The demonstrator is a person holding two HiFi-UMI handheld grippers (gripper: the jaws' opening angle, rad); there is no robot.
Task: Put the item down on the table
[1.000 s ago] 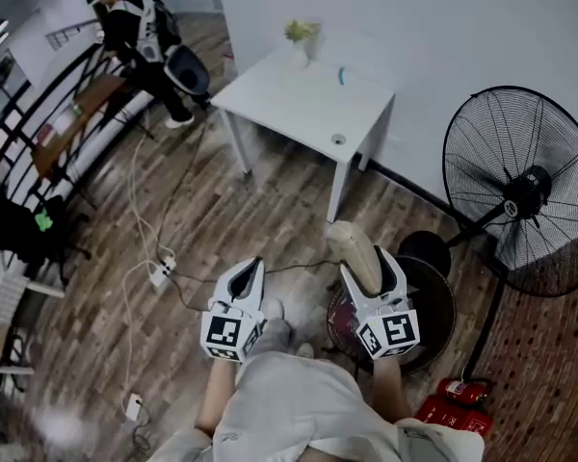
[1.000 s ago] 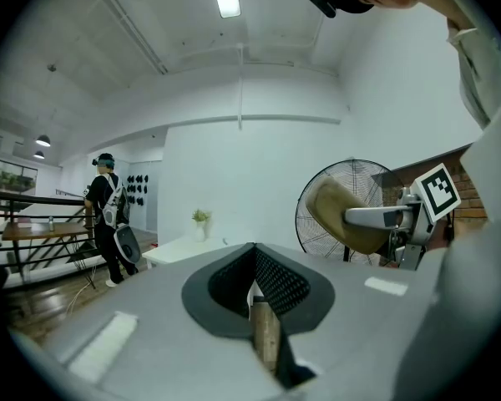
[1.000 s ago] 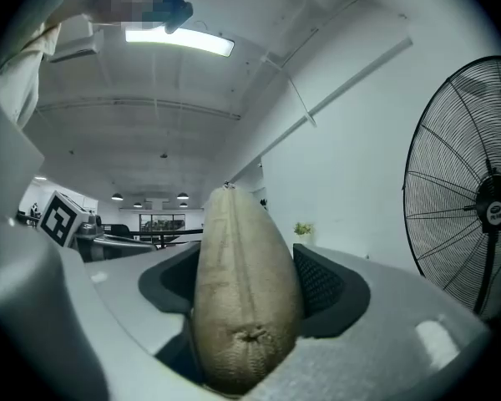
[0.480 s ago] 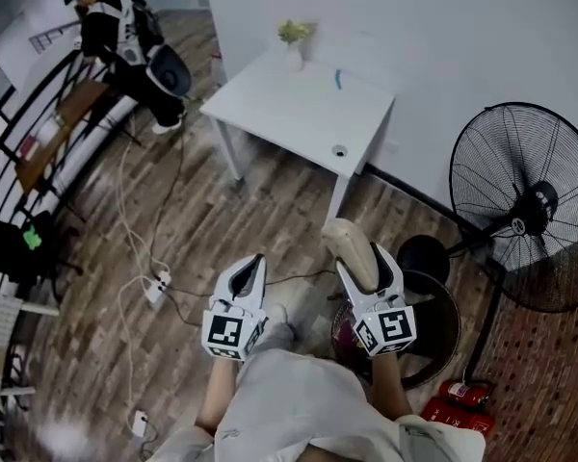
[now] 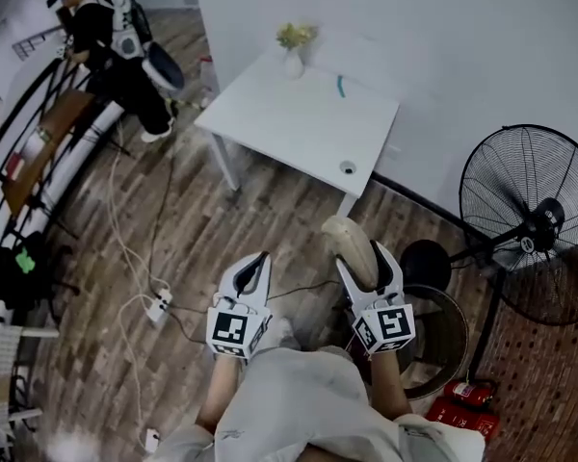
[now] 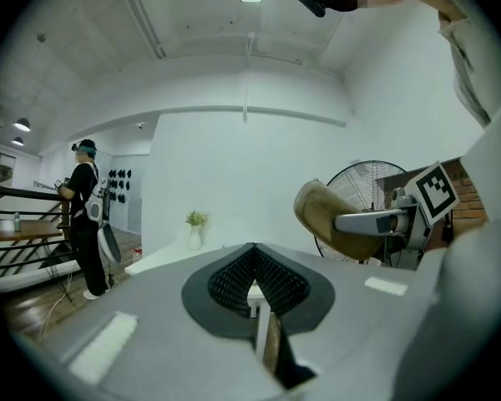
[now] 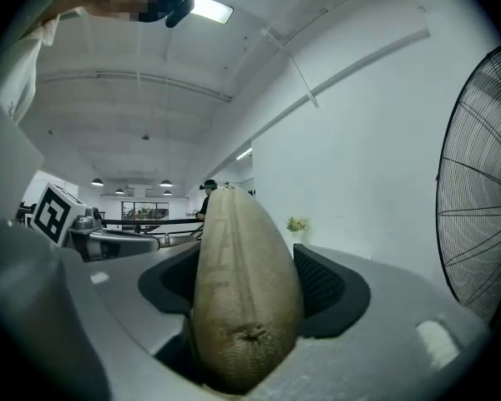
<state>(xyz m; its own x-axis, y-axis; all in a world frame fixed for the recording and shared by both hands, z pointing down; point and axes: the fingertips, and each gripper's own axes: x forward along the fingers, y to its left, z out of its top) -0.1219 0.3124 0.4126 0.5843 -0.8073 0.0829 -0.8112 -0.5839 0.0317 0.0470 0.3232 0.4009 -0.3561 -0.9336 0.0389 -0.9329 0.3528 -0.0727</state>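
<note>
A tan, oblong, woven-textured item (image 5: 350, 243) stands between the jaws of my right gripper (image 5: 364, 259), which is shut on it and held above the wooden floor. In the right gripper view the item (image 7: 244, 295) fills the gap between the dark pads. My left gripper (image 5: 256, 264) hangs beside it, jaws together with nothing in them (image 6: 252, 261); from there the item (image 6: 324, 215) shows to the right. The white table (image 5: 289, 123) stands ahead, well beyond both grippers.
On the table are a vase with a plant (image 5: 296, 51), a small teal object (image 5: 341, 86) and a small round thing (image 5: 347, 167). A standing fan (image 5: 535, 224) is at the right, a dark round bin (image 5: 433, 330) below my right gripper. Cables and a power strip (image 5: 157, 306) lie left; a person (image 5: 106, 37) stands far left.
The view has shifted: the table and fan sit a little lower and further right in the head view. Both grippers keep their pose, and the item stays in the right one.
</note>
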